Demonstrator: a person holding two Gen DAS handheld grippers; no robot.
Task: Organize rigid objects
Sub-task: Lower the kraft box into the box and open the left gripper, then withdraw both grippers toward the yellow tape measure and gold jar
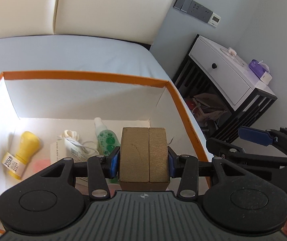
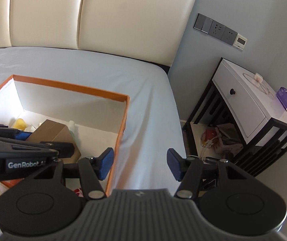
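Note:
My left gripper (image 1: 143, 159) is shut on a gold box (image 1: 144, 156), its blue pads pressed on both sides, held over the inside of an orange-rimmed white box (image 1: 87, 76) on the bed. On that box's floor lie a yellow bottle (image 1: 24, 152), a white pouch with a label (image 1: 71, 143) and a green-dotted bottle (image 1: 104, 138). In the right wrist view the gold box (image 2: 53, 132) shows inside the orange-rimmed box (image 2: 121, 132). My right gripper (image 2: 140, 163) stands open with nothing between its fingers, above the bed sheet beside the box's right wall.
A light blue bed sheet (image 2: 95, 68) and cream headboard (image 2: 123, 20) lie behind. A white nightstand (image 2: 249, 108) with a black frame stands at the right, clutter on the floor under it. A wall switch panel (image 2: 215, 29) is above it.

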